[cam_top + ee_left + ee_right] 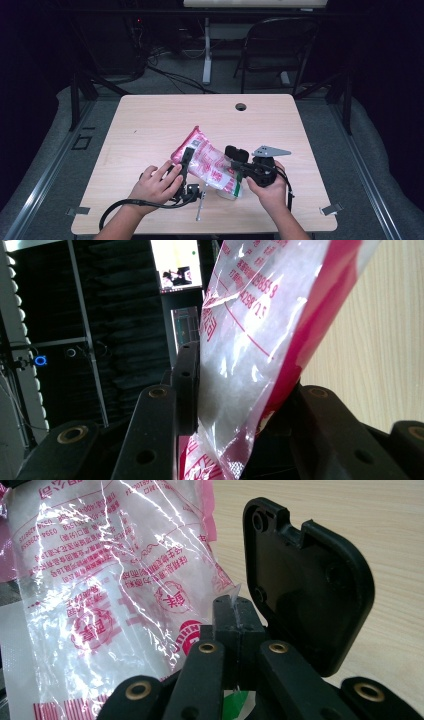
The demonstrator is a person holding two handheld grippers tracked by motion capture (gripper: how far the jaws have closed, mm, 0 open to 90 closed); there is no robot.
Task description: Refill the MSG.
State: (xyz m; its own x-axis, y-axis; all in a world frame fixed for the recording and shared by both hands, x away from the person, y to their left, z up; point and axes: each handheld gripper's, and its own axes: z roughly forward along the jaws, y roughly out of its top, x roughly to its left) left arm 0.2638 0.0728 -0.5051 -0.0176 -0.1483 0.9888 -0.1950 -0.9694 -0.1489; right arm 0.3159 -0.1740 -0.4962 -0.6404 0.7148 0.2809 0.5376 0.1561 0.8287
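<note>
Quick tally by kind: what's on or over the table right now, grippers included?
Grippers: 2, left gripper and right gripper, both clamped on the bag
Plastic bags, pink and clear: 1, bag
Metal rods lying on the table: 1, rod
Total: 4

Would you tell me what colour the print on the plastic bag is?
Red print on the clear plastic bag, pink-edged; right gripper view shows it best.

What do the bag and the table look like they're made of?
Bag: thin clear plastic film with pink-red print, glossy; it crinkles and glints. Table: pale wood-look top, probably laminate; faint grain lines, smooth matte surface.
</note>
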